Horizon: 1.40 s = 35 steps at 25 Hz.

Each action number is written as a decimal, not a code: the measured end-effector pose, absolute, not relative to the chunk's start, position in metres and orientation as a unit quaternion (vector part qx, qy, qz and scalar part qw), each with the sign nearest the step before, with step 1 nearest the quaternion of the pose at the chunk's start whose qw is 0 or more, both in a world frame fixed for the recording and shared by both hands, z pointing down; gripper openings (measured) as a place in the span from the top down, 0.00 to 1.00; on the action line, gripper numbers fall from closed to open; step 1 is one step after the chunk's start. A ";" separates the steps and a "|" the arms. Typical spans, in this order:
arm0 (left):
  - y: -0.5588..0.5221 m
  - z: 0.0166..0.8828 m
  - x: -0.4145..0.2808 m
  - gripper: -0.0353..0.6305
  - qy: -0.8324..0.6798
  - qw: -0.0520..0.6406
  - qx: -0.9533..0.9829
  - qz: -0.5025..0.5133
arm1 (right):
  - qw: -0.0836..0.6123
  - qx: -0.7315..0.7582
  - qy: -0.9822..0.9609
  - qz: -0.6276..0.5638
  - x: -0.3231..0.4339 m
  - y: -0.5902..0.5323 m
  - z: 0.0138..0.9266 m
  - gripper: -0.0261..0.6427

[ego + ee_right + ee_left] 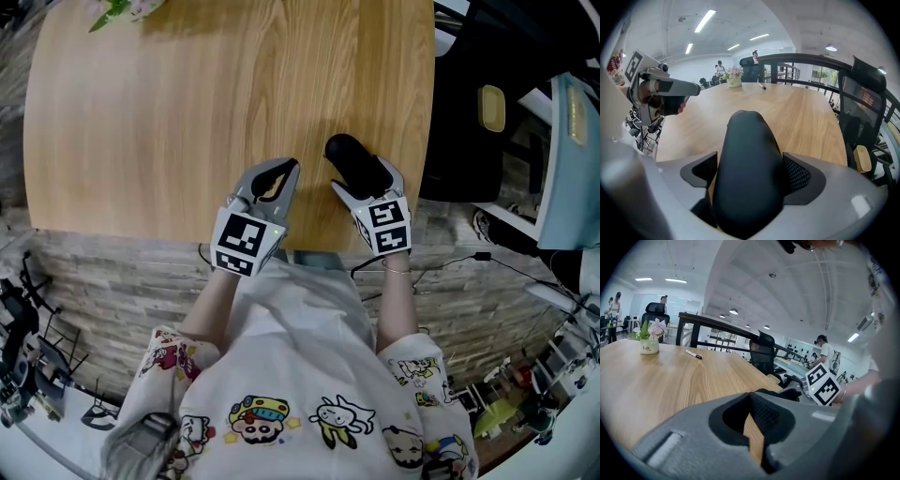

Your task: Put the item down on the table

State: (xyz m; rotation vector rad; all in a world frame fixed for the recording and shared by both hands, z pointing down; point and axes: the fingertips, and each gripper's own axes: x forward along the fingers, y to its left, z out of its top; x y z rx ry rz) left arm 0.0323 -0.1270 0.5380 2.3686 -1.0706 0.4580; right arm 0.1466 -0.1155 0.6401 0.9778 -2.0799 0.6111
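Right gripper (367,185): jaws wide, black rounded object (747,164) between them on desk (178,112), gap at one pad. Left gripper (290,169): jaws closed, empty.

Wooden table (187,112) with flowerpot (649,347), marker (693,354)

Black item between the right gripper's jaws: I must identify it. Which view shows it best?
Right gripper view: the black item fills the middle, rounded. Head view shows it small, from above; left gripper view, only a dark edge.
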 end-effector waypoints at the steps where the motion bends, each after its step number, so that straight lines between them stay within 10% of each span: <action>1: -0.128 0.538 0.032 0.95 -0.393 0.248 0.870 0.168 | 0.372 0.382 -0.812 0.240 0.147 -0.116 0.640 0.31; 35: -0.137 0.441 0.021 0.95 -0.435 0.162 0.877 0.121 | 0.256 0.448 -0.840 0.167 0.171 -0.131 0.508 0.34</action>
